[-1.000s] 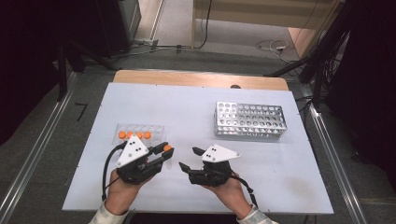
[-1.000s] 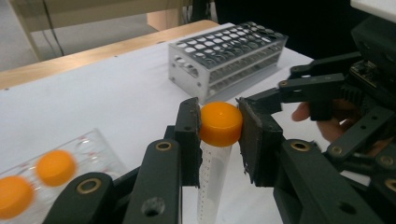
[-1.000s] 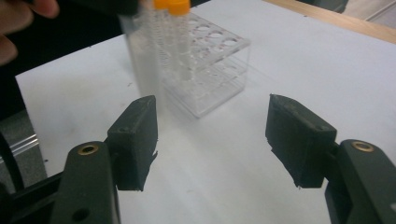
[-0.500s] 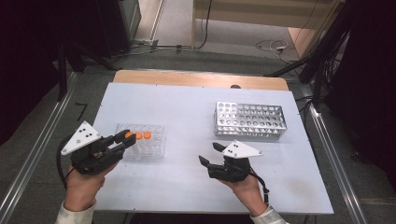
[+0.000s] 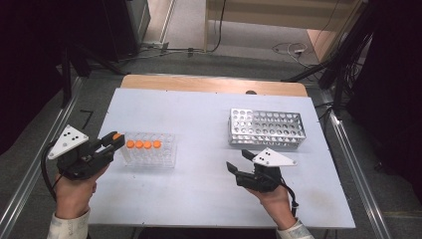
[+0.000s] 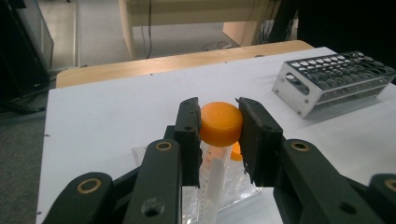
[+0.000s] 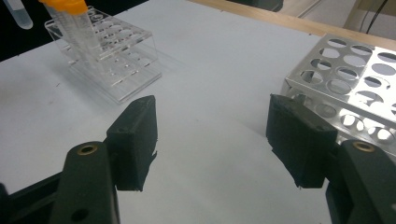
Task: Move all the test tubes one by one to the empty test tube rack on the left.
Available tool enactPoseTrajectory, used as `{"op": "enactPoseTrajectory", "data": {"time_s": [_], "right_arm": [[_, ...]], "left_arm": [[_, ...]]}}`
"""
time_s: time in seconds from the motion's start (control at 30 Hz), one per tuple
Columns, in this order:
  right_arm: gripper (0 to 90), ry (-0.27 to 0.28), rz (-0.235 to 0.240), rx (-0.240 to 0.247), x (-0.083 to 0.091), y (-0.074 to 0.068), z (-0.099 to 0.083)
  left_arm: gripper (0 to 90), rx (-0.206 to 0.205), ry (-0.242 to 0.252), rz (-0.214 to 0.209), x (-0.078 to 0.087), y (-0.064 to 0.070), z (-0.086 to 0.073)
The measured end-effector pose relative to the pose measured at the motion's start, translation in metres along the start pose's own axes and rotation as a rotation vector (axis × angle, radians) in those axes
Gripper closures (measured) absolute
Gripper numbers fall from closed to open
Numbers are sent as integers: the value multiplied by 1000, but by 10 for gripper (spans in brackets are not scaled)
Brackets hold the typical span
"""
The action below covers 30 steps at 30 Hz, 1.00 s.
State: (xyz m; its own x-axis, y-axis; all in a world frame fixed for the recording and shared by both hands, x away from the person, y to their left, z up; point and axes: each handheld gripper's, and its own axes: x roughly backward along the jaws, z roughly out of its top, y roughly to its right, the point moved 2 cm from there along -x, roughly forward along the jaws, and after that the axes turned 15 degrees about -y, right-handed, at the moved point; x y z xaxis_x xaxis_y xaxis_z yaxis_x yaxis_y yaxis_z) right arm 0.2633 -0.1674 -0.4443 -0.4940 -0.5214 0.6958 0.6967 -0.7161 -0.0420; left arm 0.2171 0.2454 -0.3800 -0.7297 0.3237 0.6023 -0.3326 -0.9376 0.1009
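at the left edge of the white desk [image 5: 199,119], your left tool [image 5: 113,142] is clenched on an orange-capped tube [image 6: 218,126], its two black jaws pressing the cap from either side. seen along that tool in the left gripper view, the tube's clear body hangs straight down between the jaws, with printed graduations running along it, and the lower part drops out of sight behind the tool. just ahead of the tool's tips sits the clear plastic rack [image 5: 149,152], and in the high view four more orange caps [image 5: 143,144] stand in a row along its near side. whether the held tube's foot is seated in the rack or lifted free of it cannot be told. your left hand [image 5: 74,191] wraps the tool's body from below, the grey three-cornered plate [image 5: 68,140] riding on top.

your right tool [image 5: 238,162] rests low over the desk, well apart from the left one, with its jaws spread wide and nothing between them but bare white surface. in the right gripper view the metal rack [image 7: 355,88] lies just beyond and to the right of the right-hand jaw, its round holes open, while the clear rack stands farther off past the left-hand jaw. your right hand [image 5: 273,196] holds the tool from behind.
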Motion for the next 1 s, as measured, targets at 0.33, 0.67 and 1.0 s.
{"op": "enactPoseTrajectory", "data": {"time_s": [0.33,0.67,1.0], "right_arm": [[323,-12,-26,-22,0,10,-5],[323,-6,-35,-36,4,15,-7],[323,-3,-38,-39,5,17,-9]], "left_arm": [[699,35,34,57,-8,-12,1],[698,51,57,81,-21,-18,-1],[698,46,27,99,-33,-18,-8]]}}
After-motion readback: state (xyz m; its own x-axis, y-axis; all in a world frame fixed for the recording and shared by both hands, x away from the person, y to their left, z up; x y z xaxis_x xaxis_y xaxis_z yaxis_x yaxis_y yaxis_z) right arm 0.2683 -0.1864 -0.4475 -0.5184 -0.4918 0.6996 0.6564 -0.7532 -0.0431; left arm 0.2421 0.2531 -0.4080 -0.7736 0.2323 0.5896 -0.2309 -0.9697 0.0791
